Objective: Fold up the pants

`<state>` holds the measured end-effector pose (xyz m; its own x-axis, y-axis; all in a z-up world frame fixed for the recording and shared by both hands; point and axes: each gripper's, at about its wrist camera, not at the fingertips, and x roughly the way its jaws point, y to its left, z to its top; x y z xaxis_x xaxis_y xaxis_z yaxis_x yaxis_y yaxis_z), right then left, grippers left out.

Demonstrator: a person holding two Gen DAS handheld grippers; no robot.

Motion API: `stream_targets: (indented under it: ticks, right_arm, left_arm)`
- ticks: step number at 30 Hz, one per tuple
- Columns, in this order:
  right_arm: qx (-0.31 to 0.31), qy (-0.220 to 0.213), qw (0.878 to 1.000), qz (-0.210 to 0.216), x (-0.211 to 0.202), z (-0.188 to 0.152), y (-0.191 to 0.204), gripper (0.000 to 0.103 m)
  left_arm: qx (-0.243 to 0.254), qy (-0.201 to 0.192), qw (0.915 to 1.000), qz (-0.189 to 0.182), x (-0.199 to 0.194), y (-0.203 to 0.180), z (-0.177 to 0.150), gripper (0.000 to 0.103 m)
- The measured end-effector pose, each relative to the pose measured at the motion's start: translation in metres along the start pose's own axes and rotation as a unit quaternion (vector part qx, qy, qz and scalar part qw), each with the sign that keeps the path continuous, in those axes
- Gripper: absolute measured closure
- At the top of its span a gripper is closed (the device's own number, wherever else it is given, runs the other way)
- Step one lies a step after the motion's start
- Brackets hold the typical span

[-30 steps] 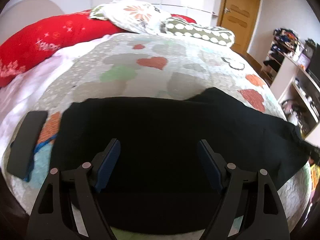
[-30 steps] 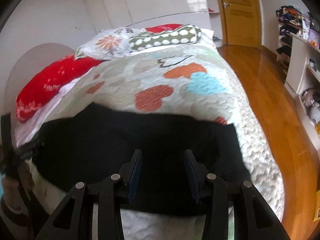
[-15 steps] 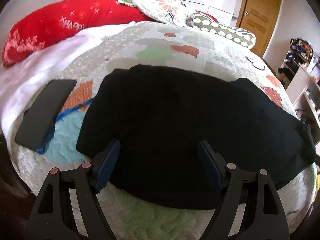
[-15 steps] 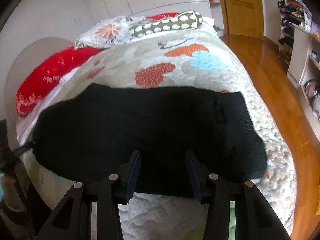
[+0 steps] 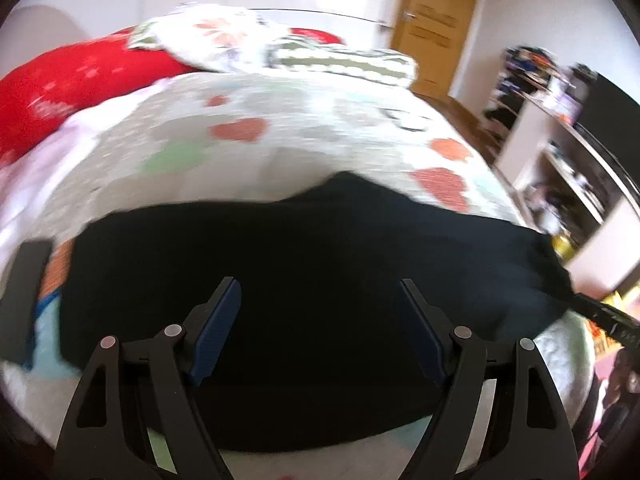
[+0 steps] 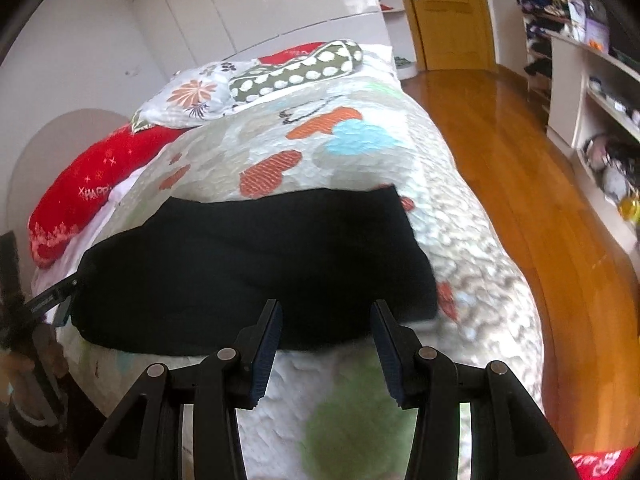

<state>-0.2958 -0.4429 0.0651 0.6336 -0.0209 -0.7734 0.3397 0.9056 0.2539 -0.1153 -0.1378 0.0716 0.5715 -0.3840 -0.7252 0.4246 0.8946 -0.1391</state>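
Black pants (image 5: pixel 312 264) lie flat across the foot of the quilted bed (image 5: pixel 248 152), folded into a wide dark band. My left gripper (image 5: pixel 320 284) hovers over the middle of the cloth, jaws wide open and empty; this view is blurred. In the right wrist view the pants (image 6: pixel 256 264) stretch from the left edge to the bed's right side. My right gripper (image 6: pixel 326 306) stands open over their near hem, nothing between its fingers. The left gripper (image 6: pixel 52 300) shows at the pants' left end, and the right gripper (image 5: pixel 600 314) shows at the far right of the left view.
A dark flat phone-like slab (image 5: pixel 24 300) lies on the quilt left of the pants. Red (image 6: pixel 88 188), floral (image 6: pixel 192 96) and dotted (image 6: pixel 296 72) pillows sit at the head. Wooden floor (image 6: pixel 540 184) and white shelves (image 6: pixel 592 92) run along the bed's right side.
The left view swung back over the pants after showing their near edge half a second ago. The right gripper drew back toward the near hem, so more quilt shows beneath it.
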Motion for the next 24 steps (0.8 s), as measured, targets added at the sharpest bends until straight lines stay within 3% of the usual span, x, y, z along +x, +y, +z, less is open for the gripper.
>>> stream_targets:
  ticks: [8,13,17,21,24]
  right_arm:
    - [0.025,-0.001,1.0,-0.019,-0.007,-0.006,-0.023,0.057]
    - [0.06,0.001,0.998,0.007,0.01,0.004,-0.043,0.054]
    - [0.086,-0.011,0.996,0.032,0.028,0.012,-0.05,0.054]
    - [0.096,-0.002,0.995,0.029,0.033,0.015,-0.05,0.054]
    - [0.098,-0.006,0.994,0.04,0.022,0.008,-0.052,0.052]
  left_arm:
    - [0.066,0.03,0.9958,-0.057,0.045,-0.068,0.026,0.024]
    - [0.11,0.047,0.9889,-0.088,0.073,-0.107,0.043,0.024]
    - [0.152,0.054,0.9829,-0.089,0.095,-0.136,0.054,0.024]
    - [0.195,0.058,0.973,-0.109,0.109,-0.159,0.062,0.024]
    - [0.23,0.063,0.9606,-0.142,0.116,-0.175,0.068,0.024]
